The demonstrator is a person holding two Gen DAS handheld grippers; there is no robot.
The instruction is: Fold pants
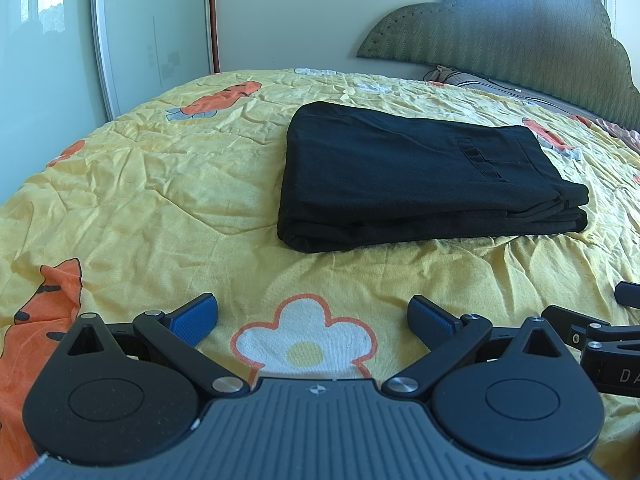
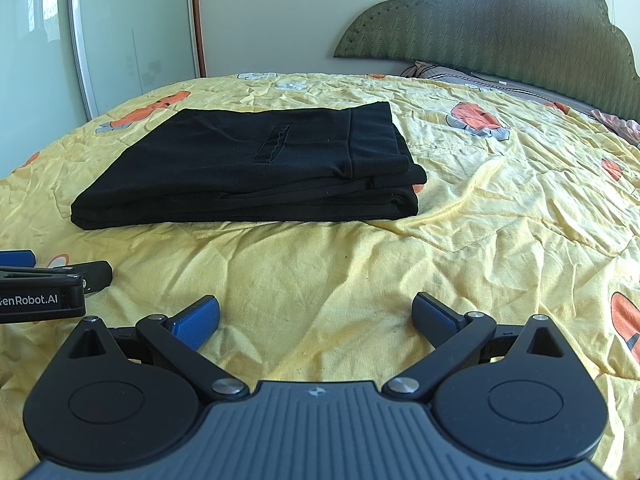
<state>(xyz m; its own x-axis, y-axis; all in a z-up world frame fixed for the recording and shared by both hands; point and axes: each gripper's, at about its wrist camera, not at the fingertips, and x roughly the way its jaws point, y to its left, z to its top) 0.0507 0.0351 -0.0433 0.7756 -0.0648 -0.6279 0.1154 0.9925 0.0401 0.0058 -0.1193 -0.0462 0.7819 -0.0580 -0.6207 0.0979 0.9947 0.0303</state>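
The black pants [image 1: 416, 172] lie folded in a flat rectangular stack on the yellow bedspread [image 1: 160, 184]; they also show in the right wrist view [image 2: 248, 164], waistband and a back pocket on top. My left gripper [image 1: 313, 316] is open and empty, low over the bedspread, nearer to me than the pants. My right gripper [image 2: 316, 316] is open and empty too, beside the left one and short of the pants. Part of the right gripper shows at the right edge of the left wrist view, and the left gripper's body [image 2: 40, 292] at the left of the right wrist view.
The bedspread [image 2: 500, 208] is wrinkled, with orange and white flower prints. A green padded headboard [image 1: 520, 36] and pillows stand at the far right. A wardrobe with glossy sliding doors [image 2: 132, 28] and a wall close the far left side.
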